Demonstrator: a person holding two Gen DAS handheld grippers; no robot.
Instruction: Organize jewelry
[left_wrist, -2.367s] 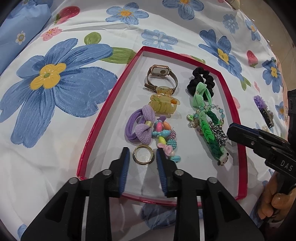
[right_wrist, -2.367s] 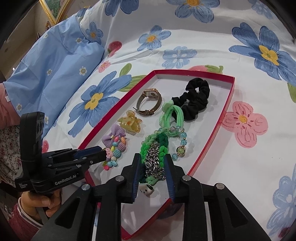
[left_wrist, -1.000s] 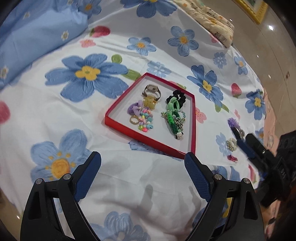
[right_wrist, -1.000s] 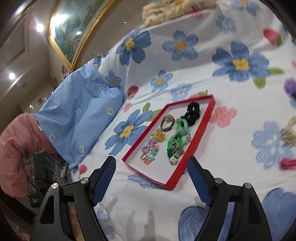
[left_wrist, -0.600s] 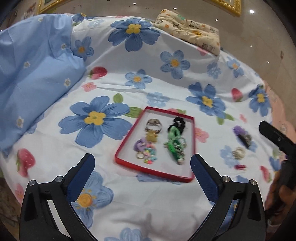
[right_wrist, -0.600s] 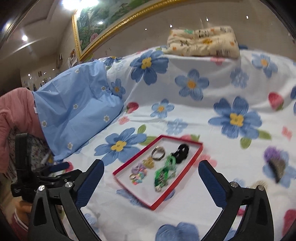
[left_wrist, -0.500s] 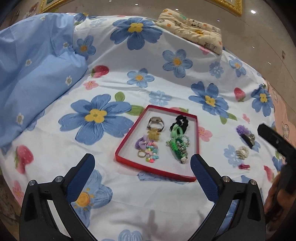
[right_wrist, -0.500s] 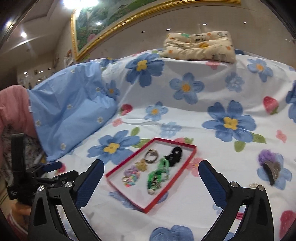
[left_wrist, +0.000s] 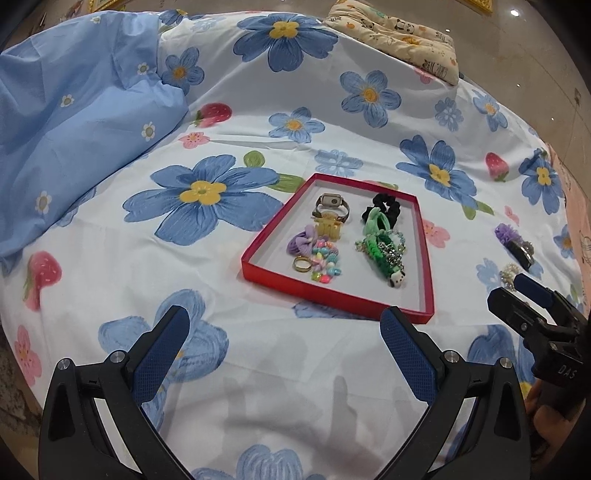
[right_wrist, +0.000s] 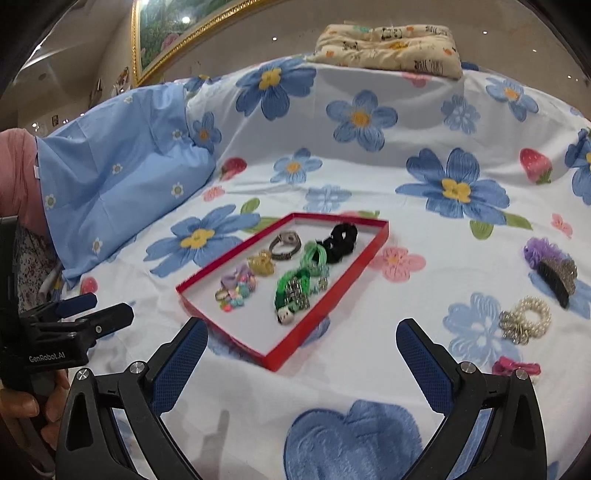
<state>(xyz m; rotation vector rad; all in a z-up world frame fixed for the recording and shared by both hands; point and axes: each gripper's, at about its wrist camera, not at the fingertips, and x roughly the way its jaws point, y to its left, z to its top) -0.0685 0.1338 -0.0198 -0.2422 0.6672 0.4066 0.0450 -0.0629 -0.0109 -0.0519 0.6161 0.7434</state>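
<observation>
A red tray (left_wrist: 334, 293) (right_wrist: 321, 321) lies on the flowered bedsheet. It holds a watch (left_wrist: 330, 204), a black scrunchie (left_wrist: 386, 206), a green braided chain (left_wrist: 382, 254), a gold ring (left_wrist: 302, 264), a purple bow tie (left_wrist: 301, 242) and colourful beads (left_wrist: 325, 262). Right of the tray, on the sheet, lie a purple-and-dark hair clip (right_wrist: 552, 267), a pearl scrunchie (right_wrist: 524, 319) and a pink clip (right_wrist: 515, 367). My left gripper (left_wrist: 284, 345) is open and empty, short of the tray. My right gripper (right_wrist: 301, 356) is open and empty, near the tray's front corner.
A light blue pillow (left_wrist: 66, 122) lies at the left. A folded cream blanket (right_wrist: 391, 48) sits at the bed's far edge. A gold-framed picture (right_wrist: 173, 33) hangs on the wall behind. The bed edge curves close at the right.
Both grippers opened wide and pulled back from the tray. The gold ring and the green chain stay in the tray. In the last half second both moved slightly closer again.
</observation>
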